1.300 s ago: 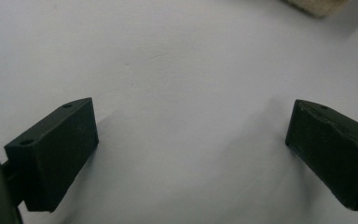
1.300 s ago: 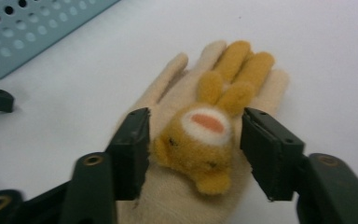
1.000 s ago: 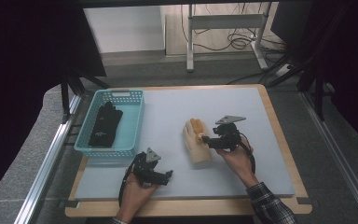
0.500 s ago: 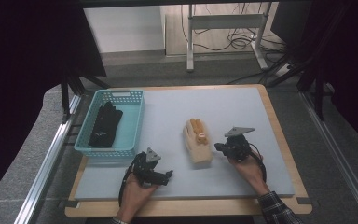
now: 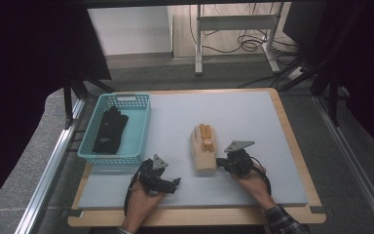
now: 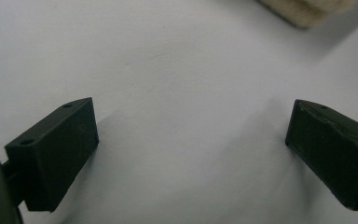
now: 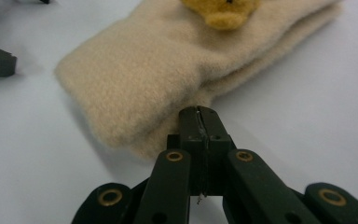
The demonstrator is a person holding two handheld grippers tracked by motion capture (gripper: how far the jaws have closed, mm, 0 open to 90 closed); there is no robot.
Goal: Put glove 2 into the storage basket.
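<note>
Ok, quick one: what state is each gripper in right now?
Left gripper: open, nothing between its jaws.
Right gripper: shut, jaws pressed together at the edge of the beige mitten; cannot tell whether any fabric is pinched.

— That beige mitten (image 7: 168,79) looks like thick fleece, fuzzy and matt, and the little yellow bear face (image 7: 221,11) on it is plush of the same nap

— And the right gripper (image 7: 199,116)?

— Hard dark plastic, matt, with brassy metal rivets that catch a bit of light. The left gripper (image 6: 191,140) has blocky pads (image 6: 56,149) of the same dull, faintly grainy plastic

— The table (image 5: 253,117)?

— A smooth pale grey top, matt with a soft sheen, framed in light wood. The basket (image 5: 139,131) is turquoise plastic lattice, slightly glossy, and the black gloves (image 5: 109,129) in it look like matt cloth
</note>
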